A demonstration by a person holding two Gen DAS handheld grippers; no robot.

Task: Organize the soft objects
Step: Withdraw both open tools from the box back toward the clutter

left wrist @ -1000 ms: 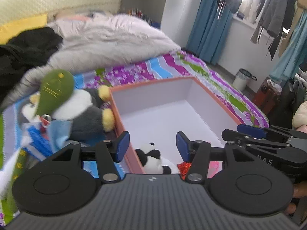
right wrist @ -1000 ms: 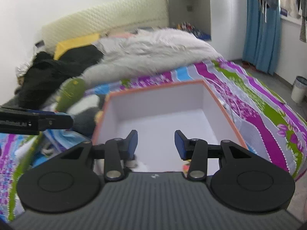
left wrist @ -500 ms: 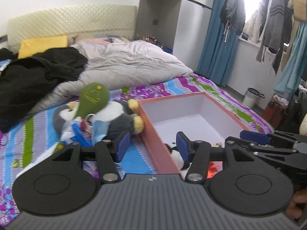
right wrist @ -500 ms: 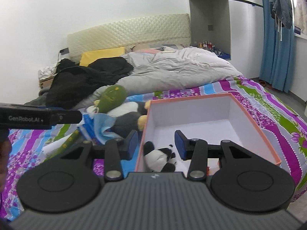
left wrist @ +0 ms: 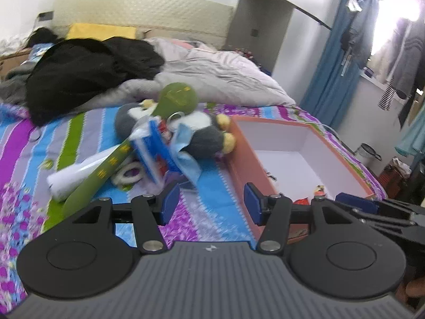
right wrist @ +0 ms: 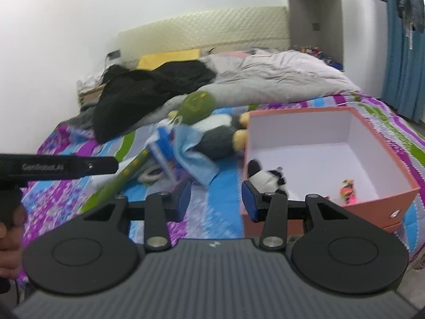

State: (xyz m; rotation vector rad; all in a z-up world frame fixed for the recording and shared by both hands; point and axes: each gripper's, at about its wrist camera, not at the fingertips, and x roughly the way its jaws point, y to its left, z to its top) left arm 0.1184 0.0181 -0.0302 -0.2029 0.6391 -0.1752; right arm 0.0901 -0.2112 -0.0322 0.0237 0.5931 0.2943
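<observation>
Two hand-held grippers hang above a bed in a cluttered bedroom, both with nothing between their blue pads. The left gripper (left wrist: pixel 211 203) stands part open, its jaws parted over the striped bedspread (left wrist: pixel 87 133) just beside the near corner of an orange box (left wrist: pixel 239 146); the right gripper (right wrist: pixel 215 199) is likewise part open and holds nothing, its right pad lined up in view with the box's near wall. Inside the white-lined box (right wrist: pixel 372 122) lies a small panda plush (right wrist: pixel 268 178) against the near left corner, with a small orange and pink toy (right wrist: pixel 348 187) on the floor of the box towards the right. Just left of the box, on the bedspread, sits a heap of soft things: a grey and white penguin plush (left wrist: pixel 204 133) with yellow feet that touch or nearly touch the box wall, a long green plush (left wrist: pixel 178 99) with a round head resting across it, a crumpled light blue cloth (left wrist: pixel 186 154) and a blue and white packet (left wrist: pixel 152 154). A white ring-shaped item (left wrist: pixel 130 172) lies beneath the green plush's stem. Farther back a black garment (left wrist: pixel 87 74) and a grey duvet (left wrist: pixel 220 79) cover the head of the bed, before a quilted cream headboard (left wrist: pixel 138 8). Blue curtains (left wrist: pixel 334 61) hang at right. A hand (right wrist: pixel 10 228) shows at the right wrist view's left edge.
</observation>
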